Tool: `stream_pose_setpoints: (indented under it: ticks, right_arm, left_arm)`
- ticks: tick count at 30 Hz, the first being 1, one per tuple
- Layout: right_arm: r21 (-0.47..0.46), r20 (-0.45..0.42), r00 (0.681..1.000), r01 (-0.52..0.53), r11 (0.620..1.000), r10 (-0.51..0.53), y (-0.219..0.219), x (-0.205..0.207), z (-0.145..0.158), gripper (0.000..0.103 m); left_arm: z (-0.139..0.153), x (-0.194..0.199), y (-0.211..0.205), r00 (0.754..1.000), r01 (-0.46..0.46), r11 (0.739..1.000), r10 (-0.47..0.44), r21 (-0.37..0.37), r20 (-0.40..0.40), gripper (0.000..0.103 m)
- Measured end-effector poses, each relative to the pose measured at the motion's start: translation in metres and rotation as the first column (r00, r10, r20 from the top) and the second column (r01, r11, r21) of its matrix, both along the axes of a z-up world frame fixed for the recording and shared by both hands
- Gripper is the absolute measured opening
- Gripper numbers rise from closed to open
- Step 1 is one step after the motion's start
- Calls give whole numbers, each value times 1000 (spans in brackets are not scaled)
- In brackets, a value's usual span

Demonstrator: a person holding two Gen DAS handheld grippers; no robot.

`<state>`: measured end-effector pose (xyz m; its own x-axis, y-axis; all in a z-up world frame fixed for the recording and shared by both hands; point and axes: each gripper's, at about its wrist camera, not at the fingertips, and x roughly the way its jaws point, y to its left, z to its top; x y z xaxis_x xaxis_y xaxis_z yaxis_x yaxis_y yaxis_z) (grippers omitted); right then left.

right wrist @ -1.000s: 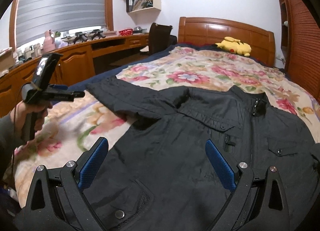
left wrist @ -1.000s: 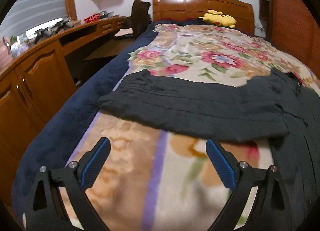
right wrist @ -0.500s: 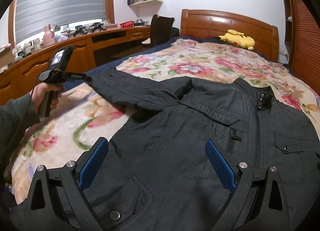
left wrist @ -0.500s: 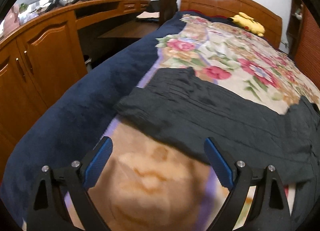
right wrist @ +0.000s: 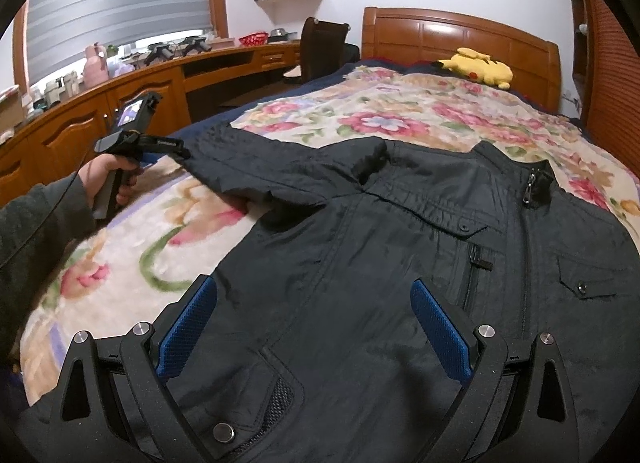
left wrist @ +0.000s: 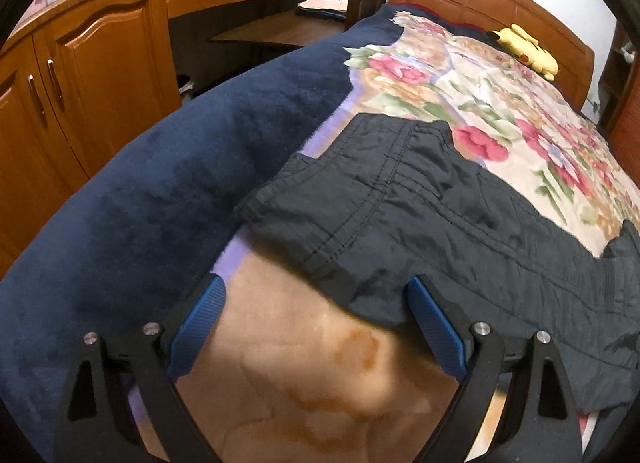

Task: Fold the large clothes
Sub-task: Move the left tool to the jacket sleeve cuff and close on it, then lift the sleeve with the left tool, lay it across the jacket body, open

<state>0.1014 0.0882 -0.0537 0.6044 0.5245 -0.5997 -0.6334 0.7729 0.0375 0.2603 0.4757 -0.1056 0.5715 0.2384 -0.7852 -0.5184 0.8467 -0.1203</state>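
A dark navy jacket [right wrist: 400,263] lies face up on the bed, zipped, collar towards the headboard. Its left sleeve [left wrist: 400,215] stretches out sideways, with the cuff [left wrist: 280,191] near the blanket's edge. My left gripper [left wrist: 316,303] is open and low over the blanket, its right finger [left wrist: 436,327] touching the sleeve's near edge. In the right wrist view the left gripper [right wrist: 176,149] is held by a hand [right wrist: 108,179], its tip at the cuff. My right gripper [right wrist: 312,303] is open above the jacket's lower front, nothing between its fingers.
A floral blanket [right wrist: 120,255] covers the bed, with a navy border [left wrist: 160,191] hanging off the left side. Wooden cabinets [left wrist: 80,75] and a desk [right wrist: 224,67] run along the left. A yellow plush toy [right wrist: 476,67] lies by the headboard [right wrist: 460,31]. A chair [right wrist: 324,47] stands at the desk.
My left gripper has moved forward and lower, closing in on the sleeve's cuff until its right finger meets the fabric. The right gripper has barely shifted. Both stay open.
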Motion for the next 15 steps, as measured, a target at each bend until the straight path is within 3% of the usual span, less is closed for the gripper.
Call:
stream_pose_setpoints:
  ticks: [3,8,11,15]
  right_arm:
    - [-1,-1,1000,-1,1000,1,0,0,-1,99]
    - [-1,0,1000,-1,1000,1,0,0,-1,99]
    - [-4,3,1000,-1,1000,1,1,-1,0,99]
    - [8,20,1000,4,1000,-4,-4,-2,7,99]
  left_arm:
    - [-1,0,3,1000,-7,1000,8,-17,12,86]
    - [3,0,-8,998,52,998,-51,-40,39,20]
    - [21,-6,-26,996,75,997,-75,-4,55,10]
    - [63,-15,-61,989,122,989,-128,78,79,6]
